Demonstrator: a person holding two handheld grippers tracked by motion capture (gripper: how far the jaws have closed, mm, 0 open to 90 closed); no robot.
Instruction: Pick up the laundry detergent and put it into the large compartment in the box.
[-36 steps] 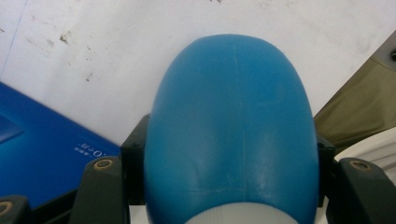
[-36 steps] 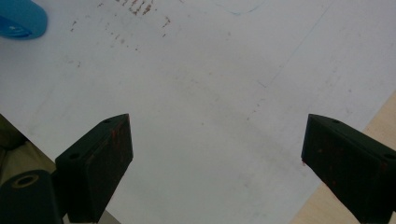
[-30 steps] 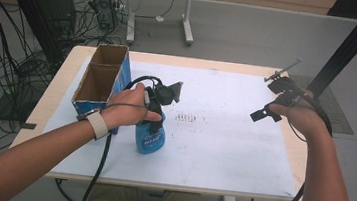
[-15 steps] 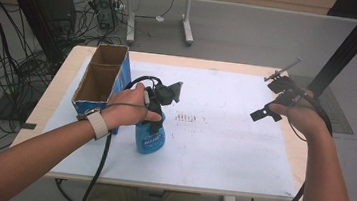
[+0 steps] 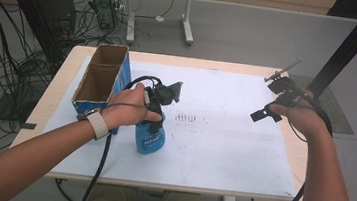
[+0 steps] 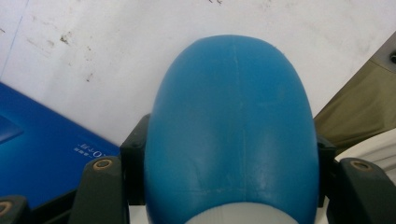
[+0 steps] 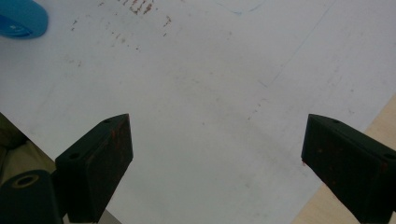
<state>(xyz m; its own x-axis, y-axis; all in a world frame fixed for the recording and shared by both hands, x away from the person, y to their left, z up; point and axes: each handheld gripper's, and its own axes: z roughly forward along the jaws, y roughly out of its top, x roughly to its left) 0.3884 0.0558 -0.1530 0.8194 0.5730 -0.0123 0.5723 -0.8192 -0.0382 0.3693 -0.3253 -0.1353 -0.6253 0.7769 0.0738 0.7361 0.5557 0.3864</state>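
Left tongs (image 5: 158,109): I have them pinching the blue spray bottle (image 5: 150,137) near its top; in the left gripper view a black jaw presses against each flank of the bottle's rounded blue body (image 6: 229,126).
Left hand (image 5: 128,108): wrapped around the gripper body, a pale watch strap on the wrist, the black cable looping above it and trailing down off the near edge.
Blue spray bottle: upright on the white sheet (image 5: 223,135), left of the counter's middle, just right of the cardboard box and close to it; I cannot tell whether its base rests on the sheet.
Right tongs (image 5: 265,114): spread wide with nothing between them; in the right gripper view I see bare white sheet (image 7: 210,102) between the two black jaws, and a corner of the blue bottle (image 7: 21,18) at the upper left.
Right hand (image 5: 303,116): held near the right edge of the counter, well apart from the bottle.
Cardboard box (image 5: 99,79): open-topped, blue on the outside, brown inside, standing at the left end of the counter.
Counter (image 5: 56,97): pale wood, mostly covered by the white sheet, which carries a patch of small reddish-brown marks (image 5: 189,118) just right of the bottle.
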